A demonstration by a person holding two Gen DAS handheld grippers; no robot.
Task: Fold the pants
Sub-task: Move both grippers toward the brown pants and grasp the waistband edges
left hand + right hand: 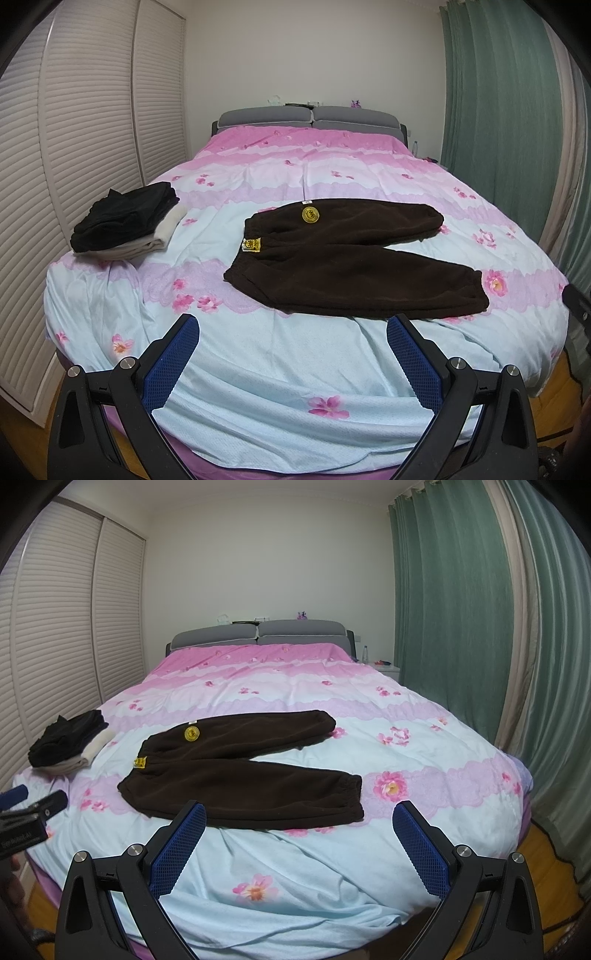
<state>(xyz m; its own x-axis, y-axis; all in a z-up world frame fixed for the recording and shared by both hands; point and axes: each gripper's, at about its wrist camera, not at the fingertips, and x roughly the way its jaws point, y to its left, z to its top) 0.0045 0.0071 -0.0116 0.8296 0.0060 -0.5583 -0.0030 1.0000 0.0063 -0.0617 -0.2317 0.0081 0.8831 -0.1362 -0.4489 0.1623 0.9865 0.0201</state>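
Dark brown fleece pants [343, 258] [236, 771] lie spread flat on the bed, waistband to the left with yellow labels, both legs reaching right and splayed apart. My left gripper [291, 328] hovers open above the bed's near edge, short of the near leg, nothing between its blue pads. My right gripper [299, 816] is likewise open and empty, just in front of the near leg's hem side. The left gripper's tip [33, 805] shows at the left edge of the right wrist view.
A folded stack of black and beige clothes [125, 221] [68, 744] sits at the bed's left side. The floral pink and blue cover [280, 373] is wrinkled near the front. Louvred wardrobe doors [74, 129] stand left, green curtains [443, 609] right, grey headboard [258, 633] at the far end.
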